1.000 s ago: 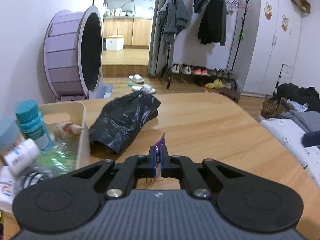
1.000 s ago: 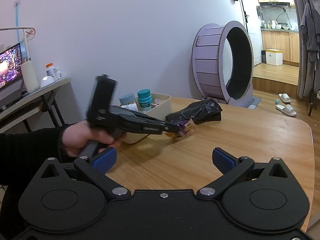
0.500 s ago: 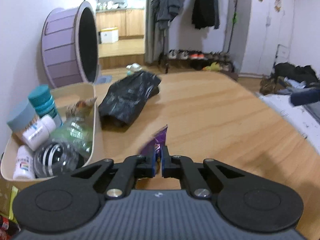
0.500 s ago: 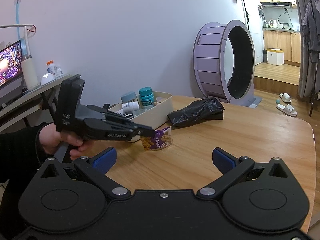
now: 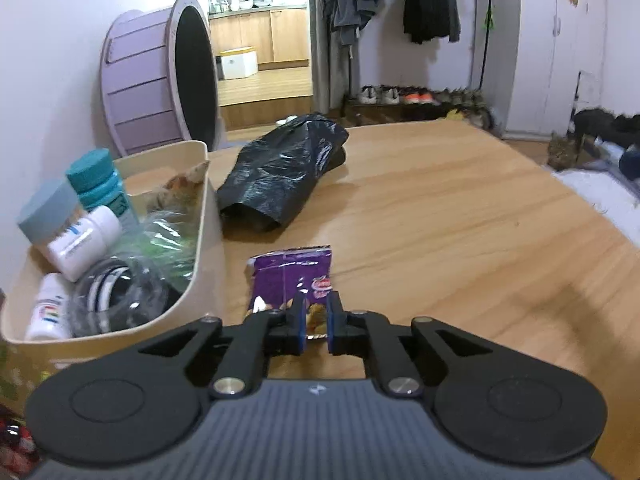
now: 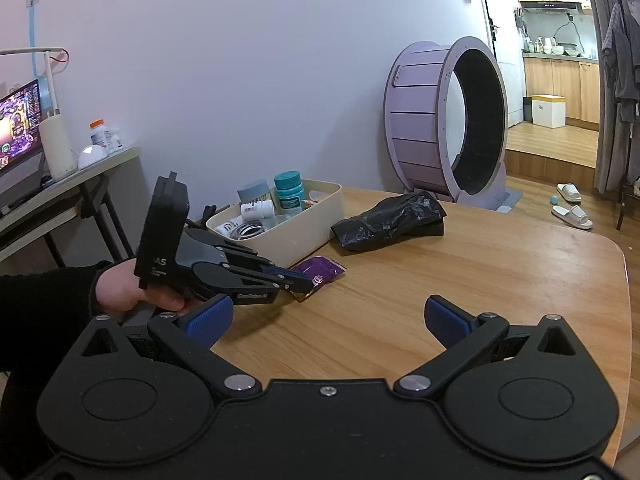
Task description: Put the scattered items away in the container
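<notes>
A small purple foil snack packet (image 5: 294,276) is seen lying flat on the light wooden worktop (image 5: 440,216), its near end reaching in between the blue-padded fingers (image 5: 298,322) of the left gripper (image 5: 316,320). These fingers are parting, a narrow gap is shown between the pads, and the packet is no longer pressed by them. In the right wrist view the same packet (image 6: 320,274) is found at the tips of the left gripper (image 6: 294,280), which is carried by a hand (image 6: 132,294) in a black sleeve. Just to the left of the left fingers a cream oval plastic container (image 5: 200,240) is placed, already filled with a teal-capped bottle (image 5: 100,184), a white pill bottle (image 5: 82,242) and crumpled clear plastic wrap (image 5: 160,248). Ahead of the fingers, beyond the packet, a crumpled black plastic bag (image 5: 280,168) is laid on the worktop. The right gripper (image 6: 326,322) is held over bare wood with its fingers spread wide and nothing between them; the packet is seen ahead of them and to their left.
</notes>
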